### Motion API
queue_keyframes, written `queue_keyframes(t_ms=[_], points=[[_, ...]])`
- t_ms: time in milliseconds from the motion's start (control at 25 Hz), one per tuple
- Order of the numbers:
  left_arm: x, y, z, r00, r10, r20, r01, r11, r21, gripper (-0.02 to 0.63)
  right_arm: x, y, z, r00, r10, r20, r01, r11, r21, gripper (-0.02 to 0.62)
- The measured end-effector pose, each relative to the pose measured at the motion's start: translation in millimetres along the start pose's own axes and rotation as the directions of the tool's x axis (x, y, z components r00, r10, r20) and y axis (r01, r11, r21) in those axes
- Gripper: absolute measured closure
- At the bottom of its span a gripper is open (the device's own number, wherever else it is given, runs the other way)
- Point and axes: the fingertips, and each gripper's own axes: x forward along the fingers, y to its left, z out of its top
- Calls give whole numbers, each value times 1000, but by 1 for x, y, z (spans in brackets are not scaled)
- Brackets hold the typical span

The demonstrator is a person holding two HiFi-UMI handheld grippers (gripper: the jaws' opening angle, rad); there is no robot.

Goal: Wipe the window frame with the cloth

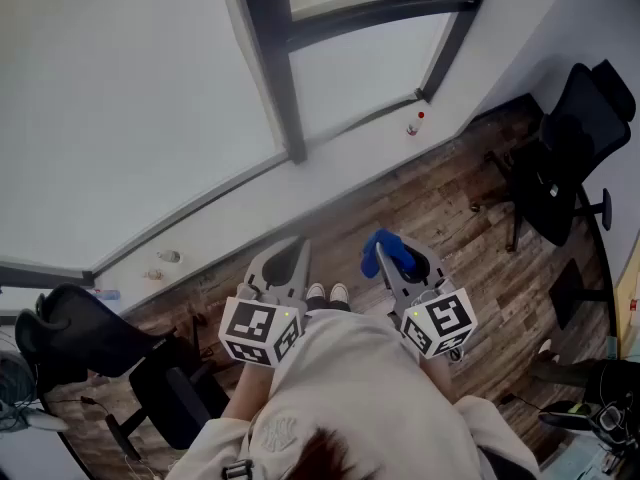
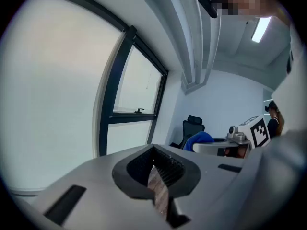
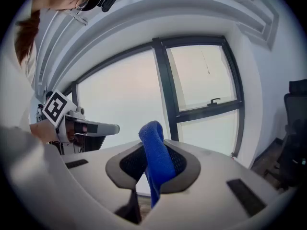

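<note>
The dark window frame [image 1: 275,63] stands ahead of me above a white sill [image 1: 330,168], and it also shows in the left gripper view as a dark frame [image 2: 109,104] and in the right gripper view as a dark frame [image 3: 165,85]. My right gripper [image 1: 392,260] is shut on a blue cloth [image 1: 388,251], held low in front of the person's body, well short of the sill. The blue cloth [image 3: 156,159] sticks up from between the jaws of the right gripper [image 3: 152,163]. My left gripper [image 1: 288,258] hangs beside it, and in its own view the left gripper [image 2: 156,170] is shut and empty.
A small red-capped bottle [image 1: 413,123] stands on the sill at the right, and small items [image 1: 168,257] lie on it at the left. A black office chair [image 1: 565,158] stands at the right and another chair [image 1: 80,338] at the left. The floor is wood planks.
</note>
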Motion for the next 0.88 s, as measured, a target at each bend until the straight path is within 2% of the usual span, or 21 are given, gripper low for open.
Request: queue_keyframes(t_ms=[400, 560, 720, 880], points=[[21, -2, 6, 1000, 8, 15, -8, 1000, 3, 601, -27, -29, -9, 998, -68, 17, 68, 997, 28, 532], [31, 9, 11, 999, 31, 12, -31, 1000, 0, 601, -24, -41, -4, 997, -63, 42, 61, 996, 61, 532], [54, 26, 17, 999, 43, 9, -43, 999, -15, 600, -4, -58, 3, 997, -56, 61, 51, 995, 85, 532], [97, 48, 23, 1000, 24, 9, -24, 998, -52, 601, 38, -84, 11, 998, -47, 46, 42, 994, 101, 532]])
